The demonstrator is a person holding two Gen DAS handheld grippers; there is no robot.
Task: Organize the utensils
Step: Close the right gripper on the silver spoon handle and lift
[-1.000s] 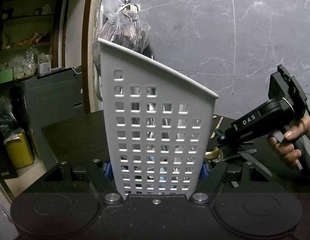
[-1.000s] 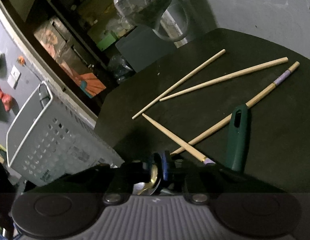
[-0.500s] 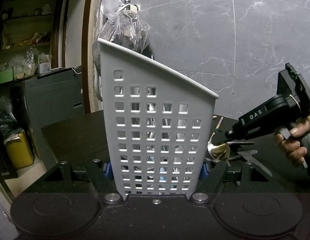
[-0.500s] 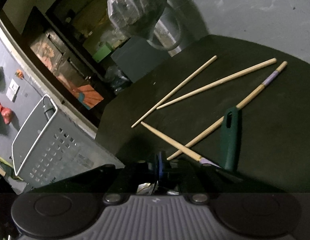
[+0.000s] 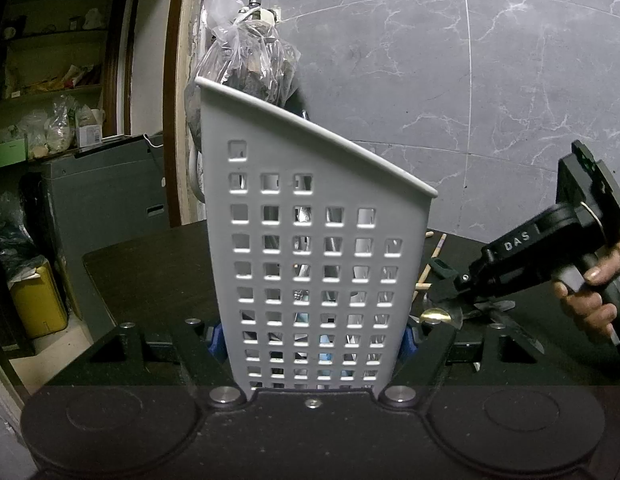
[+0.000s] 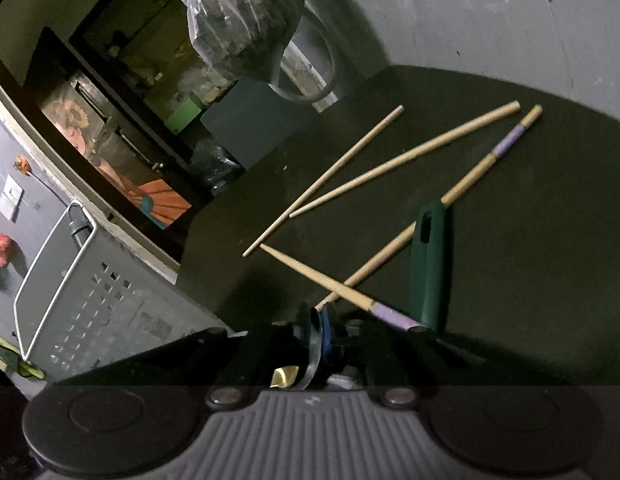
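My left gripper (image 5: 311, 336) is shut on a tall grey perforated utensil holder (image 5: 310, 240) and holds it upright on the dark table; some utensils show through its holes. The holder also shows in the right wrist view (image 6: 82, 288). My right gripper (image 6: 315, 336), seen in the left wrist view (image 5: 445, 300) to the right of the holder, is shut on a shiny spoon (image 5: 437, 315) just above the table. Several wooden chopsticks (image 6: 401, 160) and a green-handled utensil (image 6: 427, 268) lie on the table beyond it.
A knife blade (image 5: 521, 340) lies on the table under the right gripper. A plastic bag (image 5: 250, 68) hangs behind the holder by a marble wall. Shelves and a grey cabinet (image 5: 102, 188) stand left, off the table's edge.
My right gripper has lifted slightly with the spoon and drawn back to the right, away from the holder. The left gripper and holder have not moved.
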